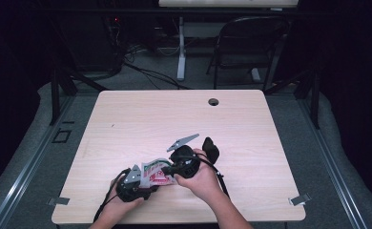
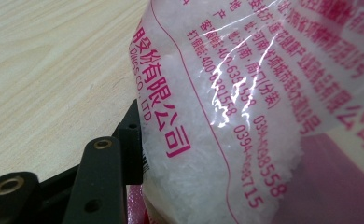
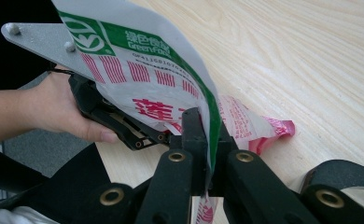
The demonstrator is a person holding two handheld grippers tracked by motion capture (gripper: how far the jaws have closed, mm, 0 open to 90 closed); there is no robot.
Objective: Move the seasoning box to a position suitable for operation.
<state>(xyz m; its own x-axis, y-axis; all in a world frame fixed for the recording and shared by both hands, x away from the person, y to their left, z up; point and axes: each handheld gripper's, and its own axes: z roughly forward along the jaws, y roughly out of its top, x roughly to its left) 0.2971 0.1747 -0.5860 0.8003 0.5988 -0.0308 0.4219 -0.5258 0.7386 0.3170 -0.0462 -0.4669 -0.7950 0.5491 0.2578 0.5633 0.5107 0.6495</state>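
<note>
Light wood table (image 1: pixel 251 129), dark room; clear bag (image 1: pixel 156 172) of white granules, pink print, green-white top, near front edge; long axis roughly left-right between grippers; right gripper (image 3: pixel 207 154) clamped on its edge; left gripper (image 1: pixel 143 183) jaws around its other end.

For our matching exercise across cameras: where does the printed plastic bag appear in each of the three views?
High view: the bag lies low and centre-left, between the two grippers.
Left gripper view: it covers the right side.
Right gripper view: it rises at centre-left.
Shared landmark: the wooden table.
</note>
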